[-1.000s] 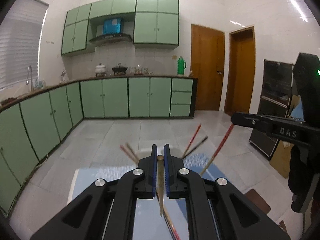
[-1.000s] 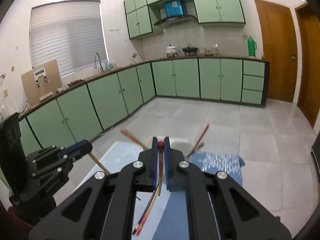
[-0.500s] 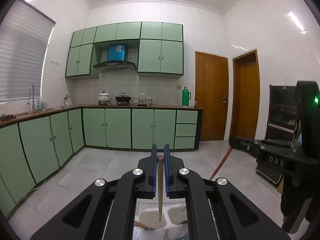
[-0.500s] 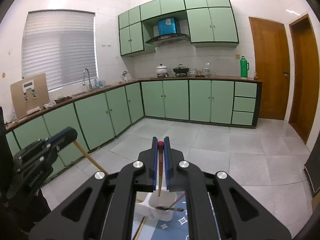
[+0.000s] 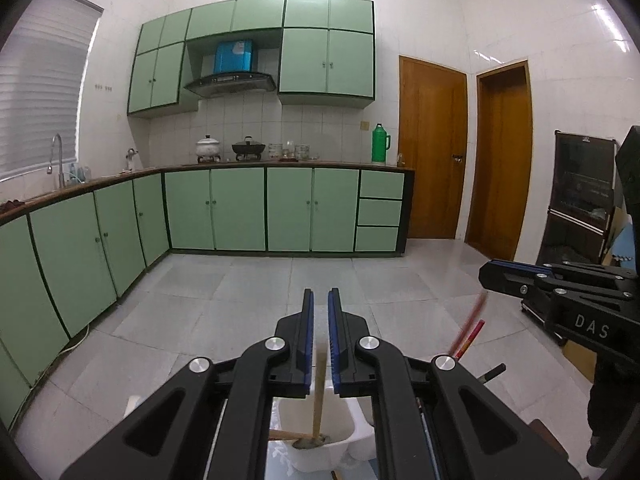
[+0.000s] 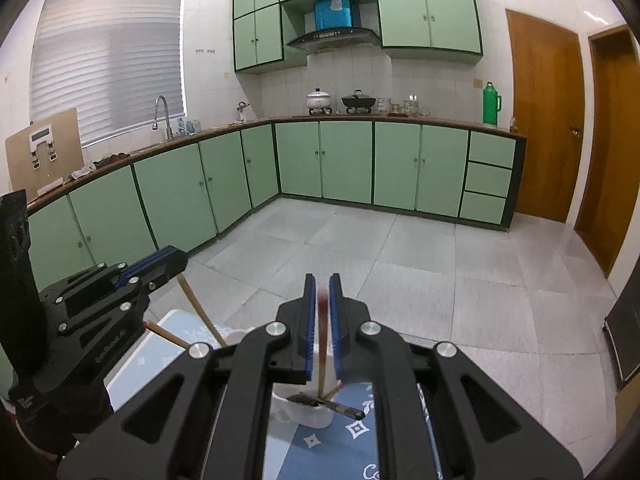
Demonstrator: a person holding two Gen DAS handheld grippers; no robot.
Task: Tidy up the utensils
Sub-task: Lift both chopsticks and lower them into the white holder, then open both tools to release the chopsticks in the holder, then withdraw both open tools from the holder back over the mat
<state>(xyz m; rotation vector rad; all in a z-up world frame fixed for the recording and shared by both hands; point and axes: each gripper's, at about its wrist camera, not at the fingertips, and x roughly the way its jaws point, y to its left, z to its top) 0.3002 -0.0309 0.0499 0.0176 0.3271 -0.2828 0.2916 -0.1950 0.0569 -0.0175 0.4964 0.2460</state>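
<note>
My left gripper (image 5: 320, 292) hangs over a white utensil holder (image 5: 344, 440), its jaws a sliver apart. A wooden chopstick (image 5: 318, 392) between them has slid down, blurred, and its lower end stands in the holder. My right gripper (image 6: 322, 278) is over the same holder (image 6: 304, 416) and its jaws are opening. A red-tipped chopstick (image 6: 322, 344) between them is blurred and reaches into the cup. The holder has several other sticks and a dark-handled utensil (image 6: 336, 406). Each gripper shows in the other's view: the right gripper (image 5: 486, 276), the left gripper (image 6: 176, 258).
The holder stands on a blue patterned cloth (image 6: 352, 444) on a low table. Behind it are grey floor tiles, green cabinets (image 5: 236, 208) along two walls, wooden doors (image 5: 432, 152) and a dark cabinet (image 5: 580, 200) on the right.
Both grippers moved forward over the holder, which now lies under the fingers. The wooden chopstick has slipped lower between the left jaws. The red-tipped one has gone blurred.
</note>
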